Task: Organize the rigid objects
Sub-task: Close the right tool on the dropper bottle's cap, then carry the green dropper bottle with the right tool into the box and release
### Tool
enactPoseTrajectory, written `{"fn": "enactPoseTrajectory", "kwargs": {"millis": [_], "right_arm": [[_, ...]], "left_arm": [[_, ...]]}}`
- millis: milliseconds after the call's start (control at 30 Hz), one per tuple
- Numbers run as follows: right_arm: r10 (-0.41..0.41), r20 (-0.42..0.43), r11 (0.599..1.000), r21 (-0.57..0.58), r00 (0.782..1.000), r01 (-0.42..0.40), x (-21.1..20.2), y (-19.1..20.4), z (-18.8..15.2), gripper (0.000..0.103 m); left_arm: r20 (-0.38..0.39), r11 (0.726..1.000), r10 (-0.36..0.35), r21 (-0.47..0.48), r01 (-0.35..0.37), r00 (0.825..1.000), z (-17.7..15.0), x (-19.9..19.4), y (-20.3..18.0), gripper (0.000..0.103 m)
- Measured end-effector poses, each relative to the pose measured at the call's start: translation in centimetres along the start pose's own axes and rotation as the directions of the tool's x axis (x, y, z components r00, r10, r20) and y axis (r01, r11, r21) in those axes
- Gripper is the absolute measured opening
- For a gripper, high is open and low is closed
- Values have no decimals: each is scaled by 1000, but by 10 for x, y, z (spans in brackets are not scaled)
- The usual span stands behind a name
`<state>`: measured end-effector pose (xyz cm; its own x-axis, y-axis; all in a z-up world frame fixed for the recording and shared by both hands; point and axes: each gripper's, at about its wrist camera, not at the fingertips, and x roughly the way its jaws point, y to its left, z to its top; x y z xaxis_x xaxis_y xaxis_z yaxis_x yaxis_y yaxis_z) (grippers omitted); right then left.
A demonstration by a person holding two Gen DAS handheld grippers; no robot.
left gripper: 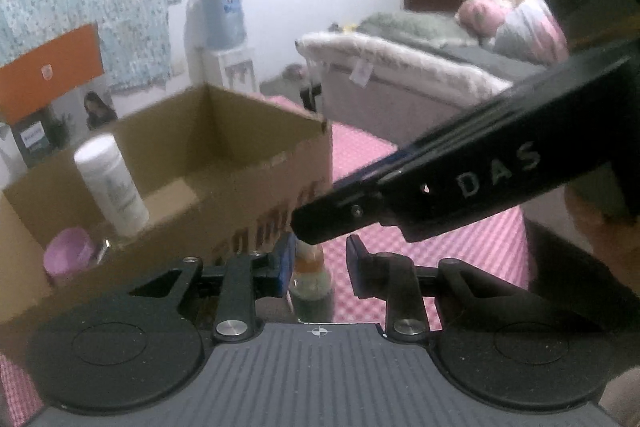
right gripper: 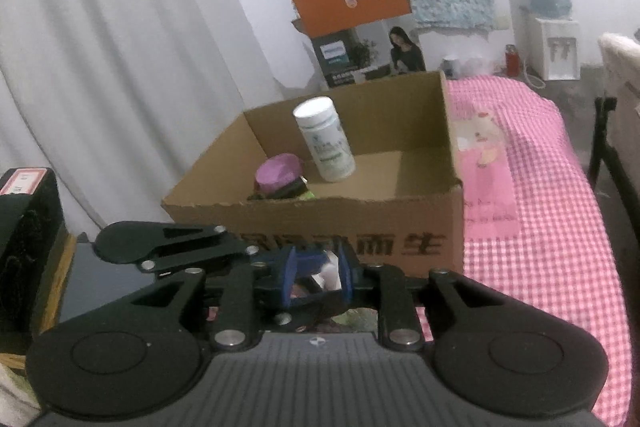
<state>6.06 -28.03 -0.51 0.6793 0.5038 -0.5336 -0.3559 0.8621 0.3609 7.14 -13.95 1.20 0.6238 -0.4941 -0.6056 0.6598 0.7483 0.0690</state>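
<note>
A small bottle (left gripper: 312, 279) with an orange and green label stands just in front of a cardboard box (left gripper: 240, 211). My left gripper (left gripper: 318, 259) is around its body: the left pad touches it and a narrow gap shows at the right pad. My right gripper (left gripper: 304, 227) reaches in from the right and covers the bottle's top. In the right wrist view my right gripper (right gripper: 320, 275) has its blue pads shut on the bottle's pale top (right gripper: 330, 273), and the left gripper (right gripper: 248, 251) comes in from the left. Inside the box (right gripper: 320, 215) are a white bottle (right gripper: 326, 143) and a purple-lidded jar (right gripper: 280, 171).
The box stands on a pink checked cloth (right gripper: 540, 227). Behind it is an orange-topped carton (right gripper: 352, 3), and a black object (right gripper: 24, 227) stands at the left. A water dispenser (left gripper: 228, 27), a bed (left gripper: 400, 67) with a person (left gripper: 528, 15) and a chair (right gripper: 608, 155) are further off.
</note>
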Motion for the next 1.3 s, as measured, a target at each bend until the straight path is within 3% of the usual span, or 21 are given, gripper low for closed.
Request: {"fn": "enactPoseTrajectory", "kwargs": {"millis": [67, 100, 333, 567, 1300], "right_arm": [[-18, -14, 1000, -10, 1000, 18, 3, -1, -4, 55], [-23, -19, 1000, -21, 1000, 23, 5, -1, -5, 56], [-35, -65, 997, -69, 997, 31, 29, -1, -8, 52], [-38, -98, 997, -66, 994, 31, 42, -10, -12, 30], [-72, -107, 997, -41, 992, 68, 48, -29, -11, 34]], "left_arm": [[-18, 1000, 1, 5, -1, 1000, -4, 2, -1, 28], [-28, 1000, 0, -3, 0, 1000, -5, 3, -1, 28], [-73, 1000, -7, -18, 6, 997, -11, 6, 0, 28], [-101, 1000, 10, -27, -12, 995, -12, 22, 3, 27], [-103, 999, 45, 23, -43, 994, -9, 49, -10, 29]]}}
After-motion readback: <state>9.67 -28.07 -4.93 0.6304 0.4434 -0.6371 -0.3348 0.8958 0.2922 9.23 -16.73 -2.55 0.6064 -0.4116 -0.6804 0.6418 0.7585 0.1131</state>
